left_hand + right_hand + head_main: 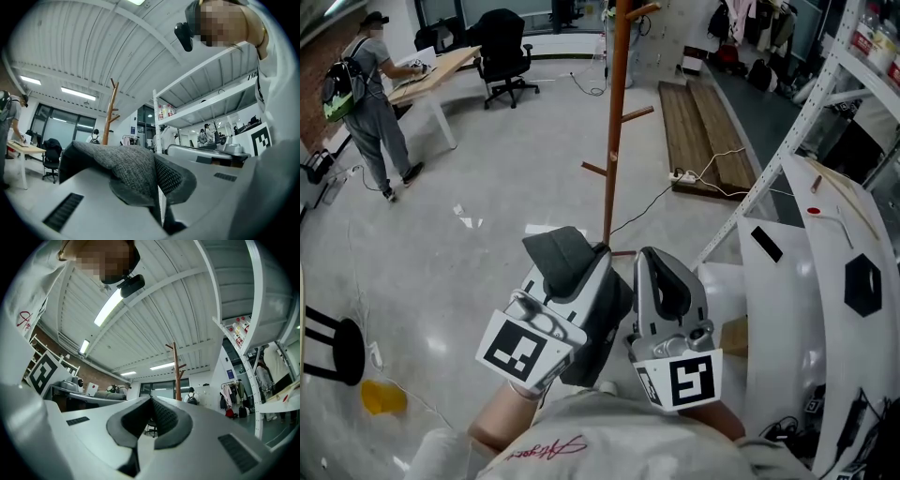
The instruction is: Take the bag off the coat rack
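In the head view we count one coat rack (614, 122), standing bare on the floor well apart from us. One grey bag (555, 253) is bunched at the tip of the left gripper (586, 267). The right gripper (661, 267) sits just beside it, so that makes two grippers. The bag looks already off its peg (we judge this from the empty rack). One person (370, 103) stands at one worktop (431, 75), with one black office chair (506, 52) nearby.

In the left gripper view the jaws are clamped on the knitted grey cloth, which drapes over one jaw. To finish well, we would hold that clamp firm and carry the bag away level, letting nothing trail back toward the pegs.

In the right gripper view the jaws are together with nothing between them, so this gripper could support the hanging part if the cloth slips
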`<state>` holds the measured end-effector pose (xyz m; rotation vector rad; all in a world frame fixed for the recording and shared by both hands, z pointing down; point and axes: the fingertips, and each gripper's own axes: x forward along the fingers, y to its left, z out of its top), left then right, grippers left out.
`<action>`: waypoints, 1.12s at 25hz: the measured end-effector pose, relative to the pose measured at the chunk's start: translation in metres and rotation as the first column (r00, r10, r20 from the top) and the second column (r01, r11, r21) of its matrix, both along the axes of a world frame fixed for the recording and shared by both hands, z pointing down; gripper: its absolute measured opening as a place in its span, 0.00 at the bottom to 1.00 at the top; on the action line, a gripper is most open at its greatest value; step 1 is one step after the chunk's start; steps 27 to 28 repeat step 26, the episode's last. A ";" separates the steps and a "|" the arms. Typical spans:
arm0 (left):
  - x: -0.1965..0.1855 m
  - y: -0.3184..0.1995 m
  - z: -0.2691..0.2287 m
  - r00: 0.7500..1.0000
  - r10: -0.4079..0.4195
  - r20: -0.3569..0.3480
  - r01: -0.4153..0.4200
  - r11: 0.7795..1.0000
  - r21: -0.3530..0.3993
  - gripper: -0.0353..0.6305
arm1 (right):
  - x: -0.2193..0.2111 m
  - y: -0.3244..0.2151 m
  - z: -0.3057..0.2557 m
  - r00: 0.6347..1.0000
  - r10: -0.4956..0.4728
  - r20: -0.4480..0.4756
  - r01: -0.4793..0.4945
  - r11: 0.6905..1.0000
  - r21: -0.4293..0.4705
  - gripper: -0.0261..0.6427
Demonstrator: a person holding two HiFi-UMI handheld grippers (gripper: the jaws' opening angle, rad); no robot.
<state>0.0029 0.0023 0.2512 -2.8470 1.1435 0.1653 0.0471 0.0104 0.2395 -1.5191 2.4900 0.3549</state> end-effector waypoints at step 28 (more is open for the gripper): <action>-0.011 0.028 0.007 1.000 0.028 -0.009 -0.029 0.999 -0.025 0.09 | -0.018 0.023 0.003 1.000 0.008 -0.014 -0.008 1.000 -0.009 0.07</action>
